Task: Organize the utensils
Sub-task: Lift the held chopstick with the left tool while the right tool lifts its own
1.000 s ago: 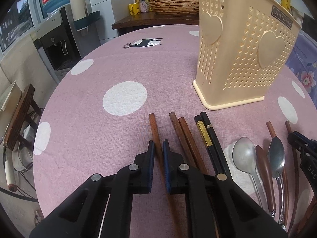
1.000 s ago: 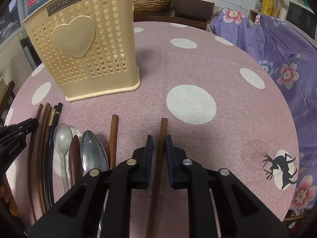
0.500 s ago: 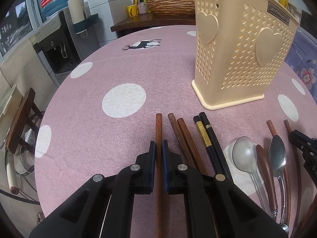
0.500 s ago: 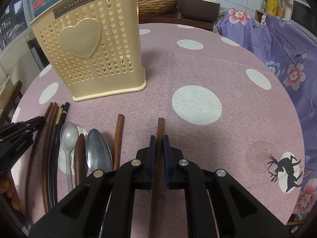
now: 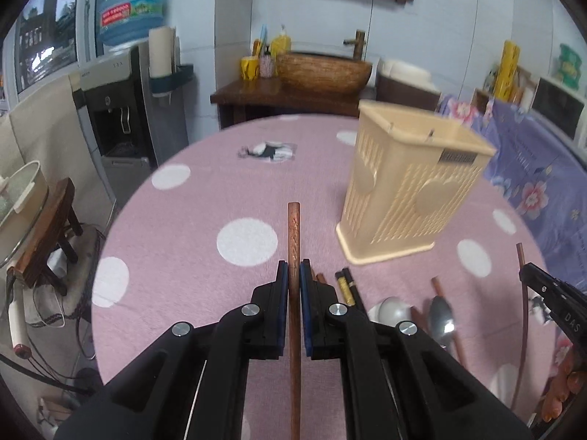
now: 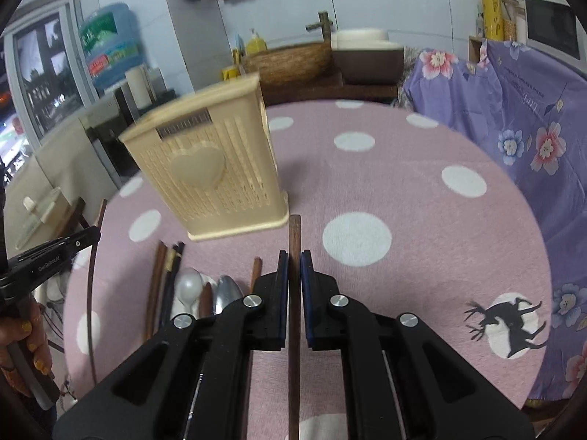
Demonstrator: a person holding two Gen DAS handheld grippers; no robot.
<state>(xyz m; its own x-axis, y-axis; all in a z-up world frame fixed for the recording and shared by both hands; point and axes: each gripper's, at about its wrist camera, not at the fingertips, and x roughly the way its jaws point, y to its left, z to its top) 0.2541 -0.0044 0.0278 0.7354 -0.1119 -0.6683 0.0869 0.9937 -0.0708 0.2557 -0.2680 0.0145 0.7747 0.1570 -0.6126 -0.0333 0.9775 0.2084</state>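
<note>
We've got one wooden chopstick per hand, each pinched partway along its length so the free tip sticks out ahead of the jaws. Our read: that leaves a long lead end to drop into the holder.

Left gripper (image 5: 294, 275): jaws closed down to a narrow slit, pads clamping the reddish chopstick (image 5: 294, 234). Stick runs straight out along the fingers, tip off the tablecloth (image 5: 205, 198).

Right gripper (image 6: 293, 260): same story, jaws nearly shut, pinching the darker chopstick (image 6: 294, 234), tip projecting forward.

Holder: cream perforated basket (image 5: 411, 198) sits ahead and to the right of the left claw; from the right claw it's ahead and to the left (image 6: 216, 172). Open top, upright, nothing visible inside from these angles. Both views are motion-blurred.

Not yet picked up, lying flat between the two claws: brown chopsticks (image 6: 156, 275), a black pair (image 5: 348, 288), two metal spoons (image 6: 189, 288) (image 6: 227, 291), a wooden-handled piece between them.

Looks like early stage: two sticks in hand, the rest on the cloth.
</note>
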